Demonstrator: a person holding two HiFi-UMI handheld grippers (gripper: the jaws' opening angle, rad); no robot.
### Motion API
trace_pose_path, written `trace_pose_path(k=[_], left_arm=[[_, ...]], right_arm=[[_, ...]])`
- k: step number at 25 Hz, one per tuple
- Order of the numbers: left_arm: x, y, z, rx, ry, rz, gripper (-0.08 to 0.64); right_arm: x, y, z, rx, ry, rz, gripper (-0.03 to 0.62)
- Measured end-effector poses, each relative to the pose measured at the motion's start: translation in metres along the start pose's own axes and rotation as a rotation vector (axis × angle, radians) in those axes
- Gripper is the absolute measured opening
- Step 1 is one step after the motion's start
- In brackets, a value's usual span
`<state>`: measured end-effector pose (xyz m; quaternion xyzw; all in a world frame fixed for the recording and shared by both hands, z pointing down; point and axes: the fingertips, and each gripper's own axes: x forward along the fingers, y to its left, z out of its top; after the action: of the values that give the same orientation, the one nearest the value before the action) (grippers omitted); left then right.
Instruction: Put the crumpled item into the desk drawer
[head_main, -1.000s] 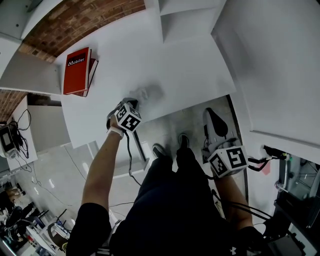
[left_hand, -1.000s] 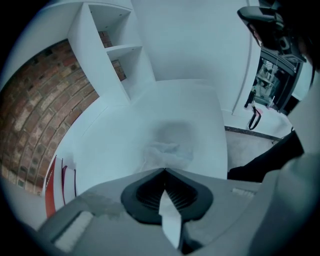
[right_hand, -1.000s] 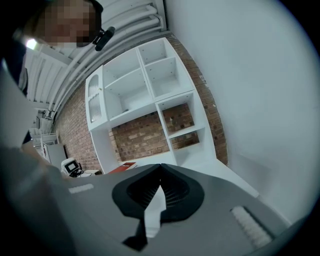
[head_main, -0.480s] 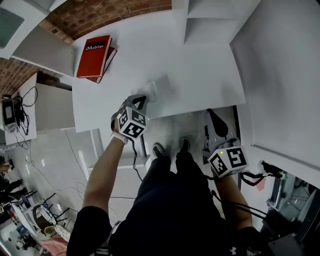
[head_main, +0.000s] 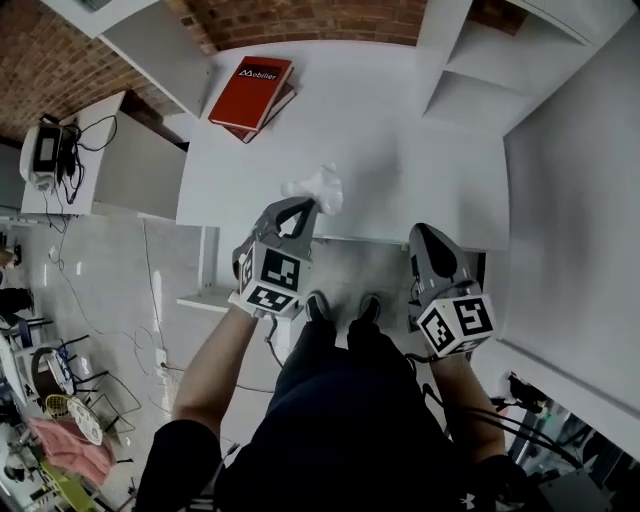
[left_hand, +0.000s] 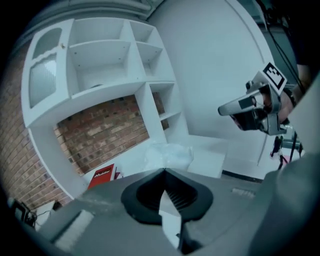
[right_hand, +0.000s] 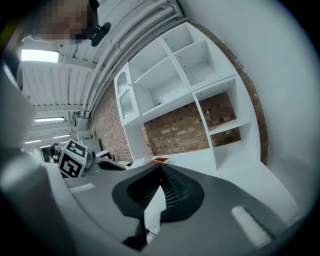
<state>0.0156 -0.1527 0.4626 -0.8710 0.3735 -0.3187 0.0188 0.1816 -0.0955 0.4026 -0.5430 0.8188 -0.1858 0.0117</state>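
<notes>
crumpled item (head_main: 318, 187): white, translucent, wadded | left hand-held gripper (head_main: 305, 206): pinching it | right hand-held gripper (head_main: 426, 236): closed, empty

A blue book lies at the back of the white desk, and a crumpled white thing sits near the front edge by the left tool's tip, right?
No: the head view shows the book is red, not blue. It does lie at the back of the desk, with the crumpled white thing near the front edge at the left gripper.

Red book (head_main: 250, 80); white desk (head_main: 430, 170); white crumpled item (head_main: 320, 187); red-brown brick wall (head_main: 300, 18)
</notes>
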Motion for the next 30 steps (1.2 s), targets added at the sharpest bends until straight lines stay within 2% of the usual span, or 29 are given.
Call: trace_pose_path(k=[5, 7, 12, 16, 18, 24, 30], left_arm=[[-0.062, 0.02, 0.023, -0.099, -0.1, 0.147, 0.002], [-0.087, 0.028, 0.023, -0.163, -0.125, 0.209, 0.002], [-0.148, 0.044, 0.0, -0.319, -0.159, 0.365, 0.002], [-0.193, 0.056, -0.026, -0.433, -0.181, 0.488, 0.002], [-0.21, 0.062, -0.037, -0.459, -0.184, 0.526, 0.002], [-0.237, 0.087, -0.062, -0.453, -0.162, 0.534, 0.002], [-0.24, 0.099, -0.085, -0.347, -0.118, 0.449, 0.002]], right_arm=[[0.021, 0.03, 0.003, -0.024, 0.028, 0.121, 0.002], [0.03, 0.043, 0.004, -0.035, 0.04, 0.169, 0.002], [0.049, 0.078, 0.003, -0.079, 0.04, 0.26, 0.002], [0.061, 0.104, 0.006, -0.125, 0.008, 0.298, 0.002], [0.067, 0.116, 0.007, -0.141, -0.002, 0.307, 0.002], [0.09, 0.157, 0.009, -0.15, 0.011, 0.335, 0.002], [0.1, 0.184, -0.002, -0.143, 0.033, 0.318, 0.002]])
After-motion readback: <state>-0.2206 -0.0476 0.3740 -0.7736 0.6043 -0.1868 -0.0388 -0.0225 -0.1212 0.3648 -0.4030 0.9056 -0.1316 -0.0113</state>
